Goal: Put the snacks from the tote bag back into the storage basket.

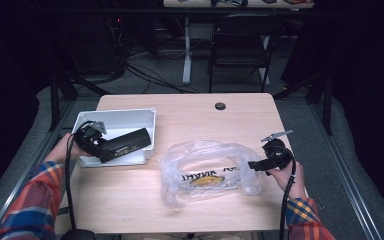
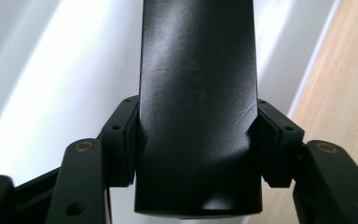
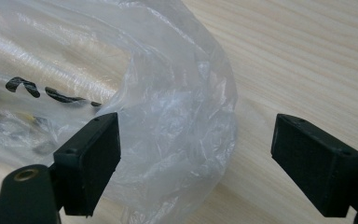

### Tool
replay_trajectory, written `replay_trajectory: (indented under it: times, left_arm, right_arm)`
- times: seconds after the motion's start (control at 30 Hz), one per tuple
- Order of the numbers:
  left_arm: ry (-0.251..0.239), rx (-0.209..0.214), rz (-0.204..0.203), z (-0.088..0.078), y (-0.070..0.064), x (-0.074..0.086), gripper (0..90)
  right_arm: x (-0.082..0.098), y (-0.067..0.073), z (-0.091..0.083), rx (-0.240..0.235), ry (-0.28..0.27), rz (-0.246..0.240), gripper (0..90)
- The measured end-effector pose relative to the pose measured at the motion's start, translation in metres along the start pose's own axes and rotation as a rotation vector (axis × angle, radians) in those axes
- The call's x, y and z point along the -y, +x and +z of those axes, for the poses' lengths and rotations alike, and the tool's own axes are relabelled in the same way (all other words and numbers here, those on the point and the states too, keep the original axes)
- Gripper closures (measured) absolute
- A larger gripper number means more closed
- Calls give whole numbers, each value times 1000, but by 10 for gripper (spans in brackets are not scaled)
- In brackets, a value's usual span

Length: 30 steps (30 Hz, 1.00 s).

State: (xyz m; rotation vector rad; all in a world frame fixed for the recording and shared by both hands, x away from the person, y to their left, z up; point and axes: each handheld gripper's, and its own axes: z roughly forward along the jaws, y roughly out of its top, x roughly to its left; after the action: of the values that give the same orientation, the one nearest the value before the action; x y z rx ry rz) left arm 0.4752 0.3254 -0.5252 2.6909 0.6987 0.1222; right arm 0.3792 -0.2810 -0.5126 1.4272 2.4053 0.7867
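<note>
— Why am I holding the black box (image 1: 126, 144) out over the white bin (image 1: 130, 118) like that?

— As I read it, the left tool (image 2: 198, 140) is either setting the box down into the bin or bringing it across to the plastic bag (image 1: 207, 172); I can't tell which. In the left gripper view both pads (image 2: 123, 140) press against the box's long sides near its closer end, so that tool is clamped on the box. The box reaches away from the jaws, with the bin's white floor behind it.

— And relative to the bin, where does the box sit?

— Above the bin's nearer right part, its far end pointing past the bin's right wall toward the bag. Whether it touches the rim I can't say.

— What about my other hand?

— The right tool (image 3: 196, 154) rests on the worktop (image 1: 190, 112), well to the right of the bin, at the bag's right end. Its jaws stand spread and grip nothing; a fold of the clear film lies between them, against the left pad (image 3: 91, 158), apart from the other one. My guess is it waits there to pinch the bag's mouth open.

— So the bag is ready?

— It lies crumpled just right of the bin, printed lettering showing through.
</note>
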Motion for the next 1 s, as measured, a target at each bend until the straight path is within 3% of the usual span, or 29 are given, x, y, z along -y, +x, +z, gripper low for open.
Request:
replay_trajectory:
  times: [0.2, 0.27, 0.4, 0.47, 0.57, 0.63, 0.73, 0.83, 0.87, 1.0]
  left_arm:
    - [-31, 8, -93, -9, 4, 0, 255]
    - [-65, -19, -144, -16, 6, -1, 160]
    - [-166, -64, -204, -30, 6, -5, 154]
    - [-183, -61, -226, -33, 6, -9, 156]
    - [-201, -100, -294, -32, 8, -18, 169]
    - [-226, -124, -356, -31, 8, -24, 228]
    - [-258, -131, -412, -25, 8, -35, 297]
    - [-273, -160, -440, -19, 6, -47, 407]
    - [-285, -152, -451, -16, 6, -51, 436]
    - [-272, -209, -511, -4, 5, -70, 608]
  right_arm:
    - [0, 0, -1, 3, 2, -5, 151]
    - [0, 0, -1, 3, 3, -6, 152]
    - [0, 0, -1, 6, 2, -8, 153]
    - [0, 0, -1, 4, 1, -8, 152]
    - [0, 0, -2, 0, 0, -10, 153]
    - [-1, 0, -2, -2, 1, -15, 152]
    - [0, 1, -2, 5, 4, -15, 152]
    - [0, 0, -1, 4, 8, -21, 149]
    - [0, 0, -1, 5, 8, -21, 149]
    - [0, 1, -3, 10, 0, -21, 149]
